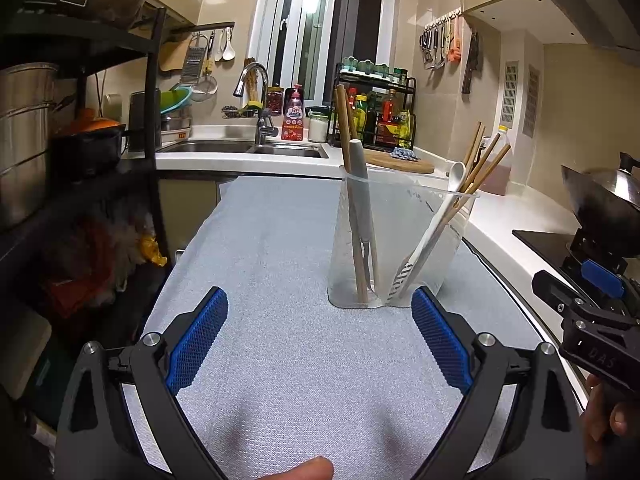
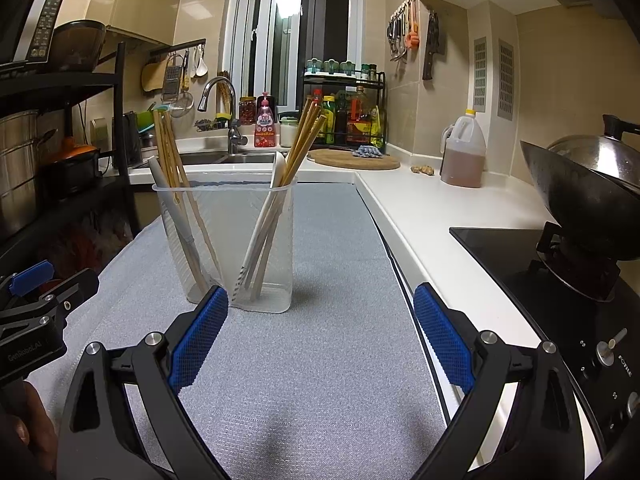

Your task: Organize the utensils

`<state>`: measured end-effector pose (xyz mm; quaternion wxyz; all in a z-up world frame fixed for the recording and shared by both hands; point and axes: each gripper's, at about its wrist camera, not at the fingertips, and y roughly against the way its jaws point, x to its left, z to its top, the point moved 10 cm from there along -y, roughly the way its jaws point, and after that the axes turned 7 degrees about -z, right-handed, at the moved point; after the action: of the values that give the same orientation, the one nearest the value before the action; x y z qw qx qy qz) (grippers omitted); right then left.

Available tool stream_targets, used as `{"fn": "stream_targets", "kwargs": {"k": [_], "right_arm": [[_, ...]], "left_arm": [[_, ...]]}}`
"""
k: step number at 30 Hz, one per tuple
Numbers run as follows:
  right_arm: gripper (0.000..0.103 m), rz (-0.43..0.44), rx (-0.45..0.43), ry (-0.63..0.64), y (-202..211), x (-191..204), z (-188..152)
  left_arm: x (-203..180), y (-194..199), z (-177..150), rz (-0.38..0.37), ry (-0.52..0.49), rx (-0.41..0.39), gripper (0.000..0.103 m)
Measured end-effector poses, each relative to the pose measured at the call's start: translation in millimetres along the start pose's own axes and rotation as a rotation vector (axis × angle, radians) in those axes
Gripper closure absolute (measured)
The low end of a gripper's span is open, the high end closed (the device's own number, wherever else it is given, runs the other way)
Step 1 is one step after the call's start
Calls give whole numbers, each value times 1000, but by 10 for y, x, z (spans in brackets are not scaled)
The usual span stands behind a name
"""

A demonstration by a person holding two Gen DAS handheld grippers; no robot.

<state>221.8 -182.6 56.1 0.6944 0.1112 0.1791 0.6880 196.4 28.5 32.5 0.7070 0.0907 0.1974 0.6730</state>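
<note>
The holder (image 1: 394,240) stands on the mat (image 1: 280,280) ahead of the left tool (image 1: 320,336), slightly right. Chopsticks (image 2: 170,168) and a spoon (image 2: 266,216) stand in it. The counter (image 2: 432,208) lies right of the right tool (image 2: 320,336), the sink (image 2: 224,158) behind the holder.

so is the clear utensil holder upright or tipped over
Upright: the clear utensil holder stands on its base on the grey mat, chopsticks leaning inside.

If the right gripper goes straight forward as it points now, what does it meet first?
Probably nothing soon: the open right gripper points over bare grey mat. The clear utensil holder stands left of that line, near its left finger, so it might be grazed; depth is unclear.
</note>
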Motion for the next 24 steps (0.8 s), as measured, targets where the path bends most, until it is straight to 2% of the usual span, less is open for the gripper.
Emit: {"fn": "stream_targets", "kwargs": {"k": [24], "right_arm": [[11, 1, -3, 5, -1, 5, 20]], "left_arm": [[-18, 0, 11, -6, -15, -13, 13]]}}
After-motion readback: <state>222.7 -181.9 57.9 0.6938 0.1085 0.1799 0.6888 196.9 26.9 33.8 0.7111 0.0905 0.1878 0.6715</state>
